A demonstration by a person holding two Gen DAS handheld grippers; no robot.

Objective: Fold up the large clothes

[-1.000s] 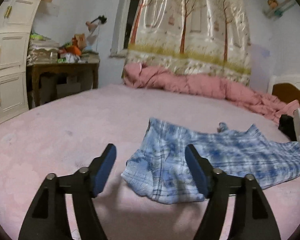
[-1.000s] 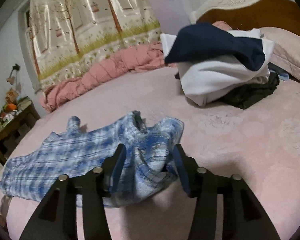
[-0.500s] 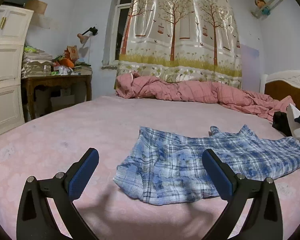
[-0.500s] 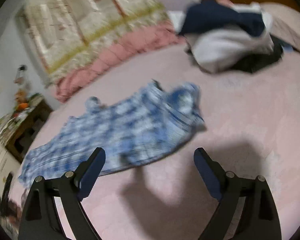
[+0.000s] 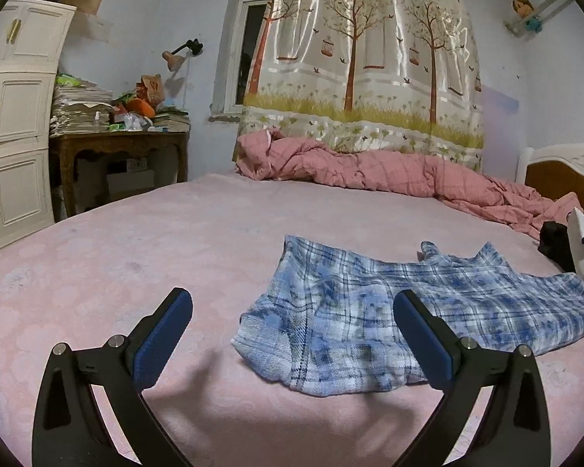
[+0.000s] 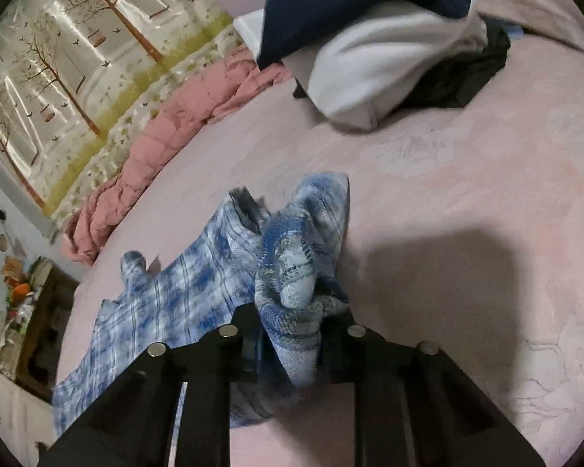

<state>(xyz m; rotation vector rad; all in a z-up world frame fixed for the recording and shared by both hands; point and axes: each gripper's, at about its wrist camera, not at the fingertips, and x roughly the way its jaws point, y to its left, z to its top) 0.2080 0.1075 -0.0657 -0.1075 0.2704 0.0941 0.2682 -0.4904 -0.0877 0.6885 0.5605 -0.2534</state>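
A blue and white plaid garment (image 5: 389,311) lies spread on the pink bed (image 5: 136,257). My left gripper (image 5: 292,330) is open and empty, held just above the bed in front of the garment's near left end. In the right wrist view my right gripper (image 6: 292,334) is shut on a bunched end of the plaid garment (image 6: 296,272), which rises between the fingers. The rest of the garment trails away to the left over the bed (image 6: 467,194).
A pile of white, navy and black clothes (image 6: 381,50) lies near the headboard (image 5: 564,171). A rumpled pink quilt (image 5: 370,171) runs along the far edge under the tree-print curtain (image 5: 362,58). A wooden table (image 5: 116,148) and white cabinet (image 5: 15,124) stand left.
My right gripper was open above the garment half a second ago and has now closed on its bunched end. My left gripper opened wide a second ago and stays open, shifted slightly.
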